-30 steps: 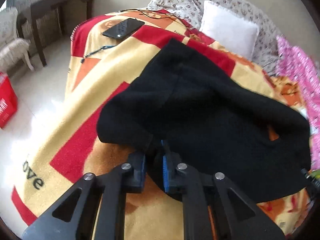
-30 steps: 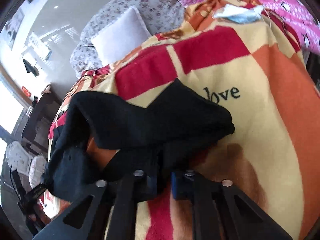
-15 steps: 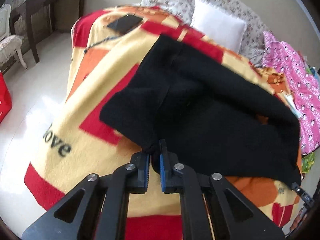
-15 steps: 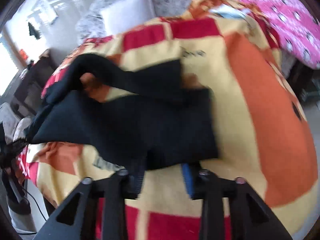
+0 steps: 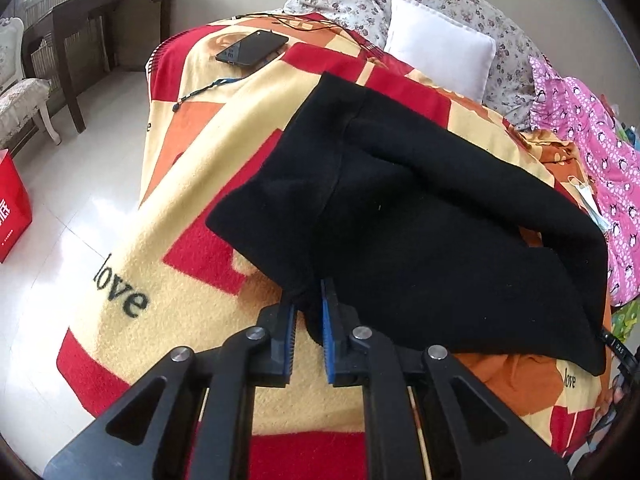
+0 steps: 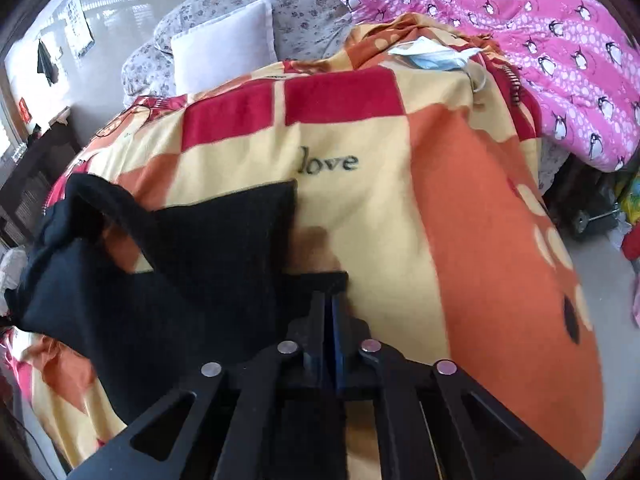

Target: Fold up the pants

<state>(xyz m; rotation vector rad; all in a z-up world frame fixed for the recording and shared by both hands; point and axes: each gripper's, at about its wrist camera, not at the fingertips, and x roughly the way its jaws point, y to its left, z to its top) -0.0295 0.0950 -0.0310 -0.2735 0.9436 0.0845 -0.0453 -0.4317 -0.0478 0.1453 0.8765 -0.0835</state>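
Evidently both the left gripper (image 5: 308, 308) and right gripper (image 6: 329, 312) were clamped on the black pants (image 5: 420, 220), whose long axis stretched between them across the blanket (image 5: 192, 184).

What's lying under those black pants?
The black pants lie on a red, yellow and orange blanket with "love" printed on it. Whatever the cloth covers is hidden.
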